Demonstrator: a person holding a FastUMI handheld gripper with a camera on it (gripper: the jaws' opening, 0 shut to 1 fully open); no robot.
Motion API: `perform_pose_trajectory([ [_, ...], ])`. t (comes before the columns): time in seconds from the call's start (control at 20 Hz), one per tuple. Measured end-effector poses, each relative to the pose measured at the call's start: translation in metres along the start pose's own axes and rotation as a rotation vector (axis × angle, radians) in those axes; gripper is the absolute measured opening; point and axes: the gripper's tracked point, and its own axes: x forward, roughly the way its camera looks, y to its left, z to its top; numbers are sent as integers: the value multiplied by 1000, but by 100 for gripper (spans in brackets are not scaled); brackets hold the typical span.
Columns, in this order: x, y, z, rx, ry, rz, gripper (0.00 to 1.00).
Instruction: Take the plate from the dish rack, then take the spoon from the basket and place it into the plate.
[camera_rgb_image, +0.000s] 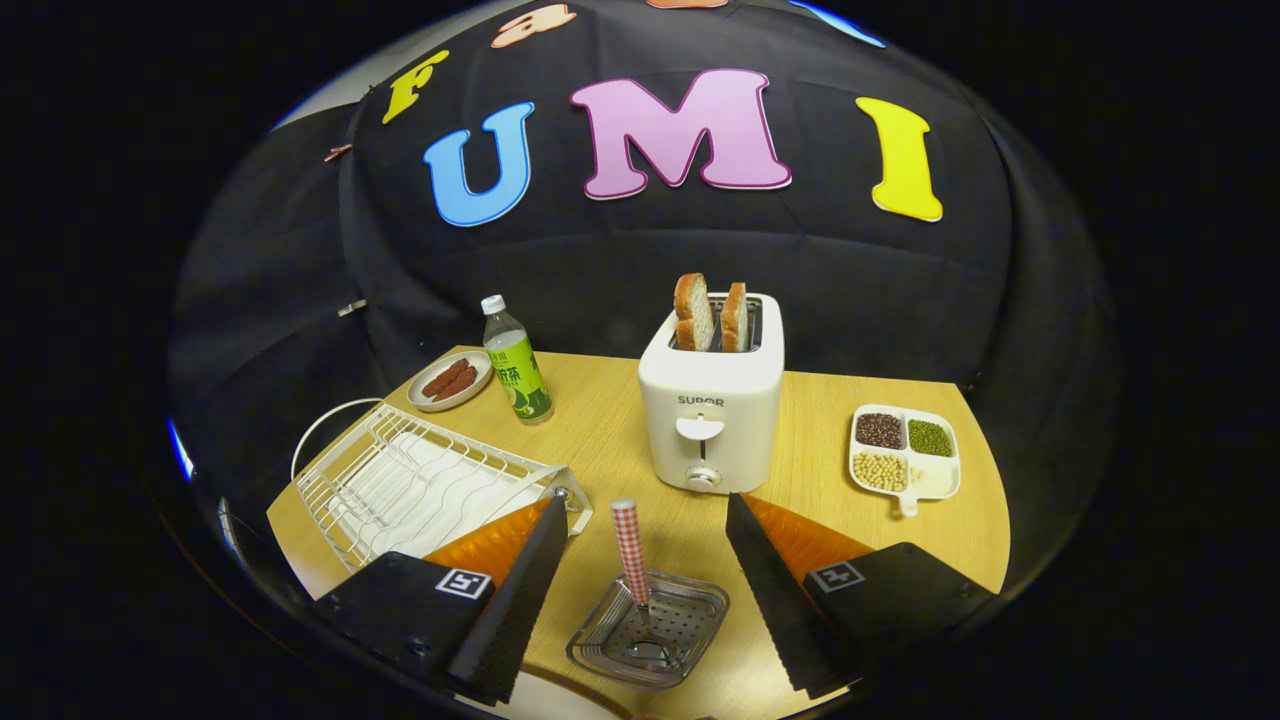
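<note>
Gripper (640, 590) wide open, holding nothing — fingers either side of the basket (650, 632). Wooden table (600, 440) underneath. Dish rack (420, 480) to the left, no plate visible in it. Toaster (712, 405) w/ two bread slices far centre. Basket sits near, between the fingers — spoon (632, 560) standing in it, checked handle up.
</note>
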Motion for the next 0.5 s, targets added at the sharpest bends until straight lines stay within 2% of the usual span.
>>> perform_pose_trajectory([
  [0.25,36,5,-9,15,57,-7,96],
  [0.3,40,5,-13,29,75,-10,85],
  [0.5,51,5,-24,66,123,-22,61],
])
